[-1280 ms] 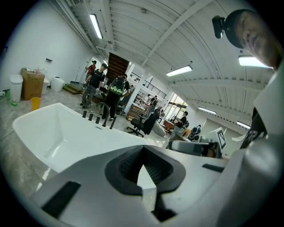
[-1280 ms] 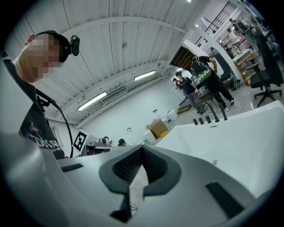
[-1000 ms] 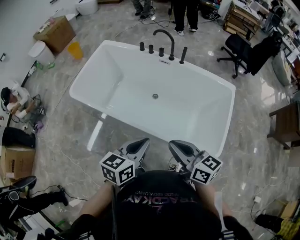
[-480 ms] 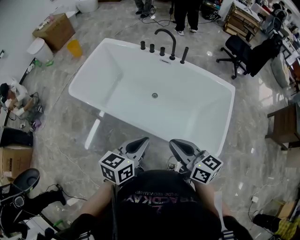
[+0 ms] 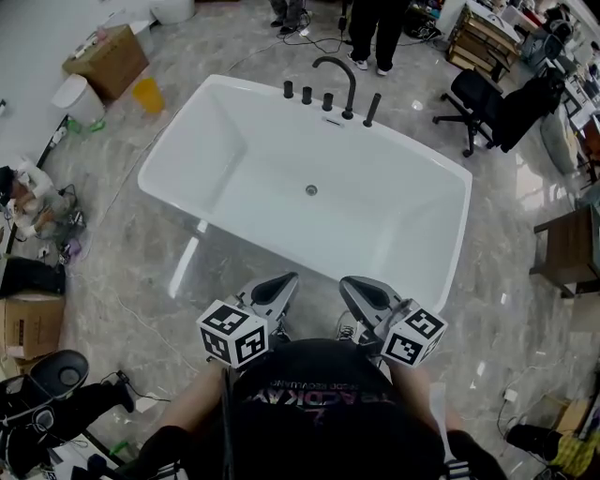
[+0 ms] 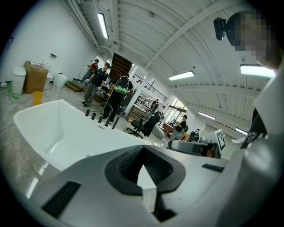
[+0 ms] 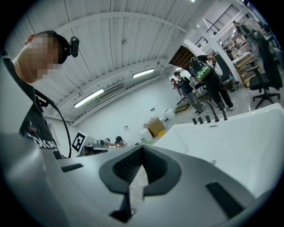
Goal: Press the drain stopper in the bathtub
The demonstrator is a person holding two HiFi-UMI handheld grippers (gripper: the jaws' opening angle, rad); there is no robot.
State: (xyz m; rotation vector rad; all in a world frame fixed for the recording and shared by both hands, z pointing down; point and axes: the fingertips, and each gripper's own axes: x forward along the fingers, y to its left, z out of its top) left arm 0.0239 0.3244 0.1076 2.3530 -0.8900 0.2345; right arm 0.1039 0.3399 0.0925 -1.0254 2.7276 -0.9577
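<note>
The white bathtub lies slantwise on the marble floor, with the small round drain stopper in the middle of its bottom. A black faucet and black knobs stand on its far rim. My left gripper and right gripper hang side by side close to my chest, short of the tub's near rim and well apart from the stopper. Both are shut with nothing between the jaws. The right gripper view has the stopper as a tiny dot, and the left gripper view shows the tub.
Two people stand beyond the faucet. A cardboard box and a yellow bucket sit at the far left, a black office chair at the far right, a wooden table at the right. Cables trail on the floor.
Both grippers stay where they were, still shut. The view has drifted slightly, and a person at the lower left has shifted.
</note>
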